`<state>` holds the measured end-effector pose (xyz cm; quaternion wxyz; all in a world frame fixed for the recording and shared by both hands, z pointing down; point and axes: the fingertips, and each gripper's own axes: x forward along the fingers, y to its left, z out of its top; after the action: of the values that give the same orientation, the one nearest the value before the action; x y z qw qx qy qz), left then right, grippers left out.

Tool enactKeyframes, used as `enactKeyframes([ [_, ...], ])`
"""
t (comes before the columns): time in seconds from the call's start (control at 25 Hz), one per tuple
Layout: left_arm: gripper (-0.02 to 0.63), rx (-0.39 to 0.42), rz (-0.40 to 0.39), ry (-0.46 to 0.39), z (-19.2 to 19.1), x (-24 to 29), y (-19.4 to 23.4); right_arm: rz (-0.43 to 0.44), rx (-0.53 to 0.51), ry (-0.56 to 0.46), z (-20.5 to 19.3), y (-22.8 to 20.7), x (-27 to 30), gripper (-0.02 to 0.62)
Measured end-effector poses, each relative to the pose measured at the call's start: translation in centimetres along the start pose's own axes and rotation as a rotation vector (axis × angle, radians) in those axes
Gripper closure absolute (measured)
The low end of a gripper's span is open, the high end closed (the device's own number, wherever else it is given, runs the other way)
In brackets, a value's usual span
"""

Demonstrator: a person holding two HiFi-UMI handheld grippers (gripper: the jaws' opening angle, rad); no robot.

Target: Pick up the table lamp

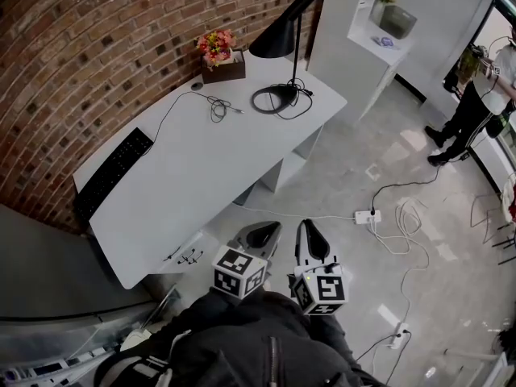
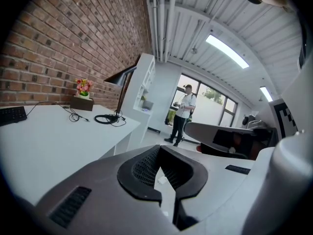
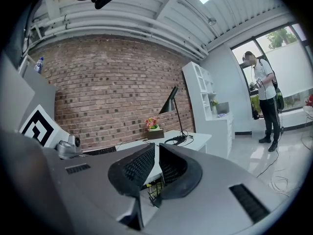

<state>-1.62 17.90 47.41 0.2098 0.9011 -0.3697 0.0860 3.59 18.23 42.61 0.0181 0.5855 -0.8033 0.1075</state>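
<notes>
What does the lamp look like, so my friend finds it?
Find the white desk against the brick wall. At its far end, beside the pink flowers, stands the table lamp: the only tall black thing there, a cone shade on a thin stem.

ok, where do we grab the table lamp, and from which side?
Probably the thin upright stem of the table lamp, below the shade, jaws level across it. It is the only narrow part; the ring base lies flat and wide. Come from the open front edge of the desk: brick wall and flower box block the far side.
</notes>
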Motion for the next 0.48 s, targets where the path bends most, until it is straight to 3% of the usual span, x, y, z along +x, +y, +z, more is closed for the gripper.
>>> enactKeyframes([
  [0.48,0.601,-0.031,-0.01,0.035,-1.0,1.4,0.1,-0.02,0.068,0.024,-1.7,-0.5,0.8,0.584],
])
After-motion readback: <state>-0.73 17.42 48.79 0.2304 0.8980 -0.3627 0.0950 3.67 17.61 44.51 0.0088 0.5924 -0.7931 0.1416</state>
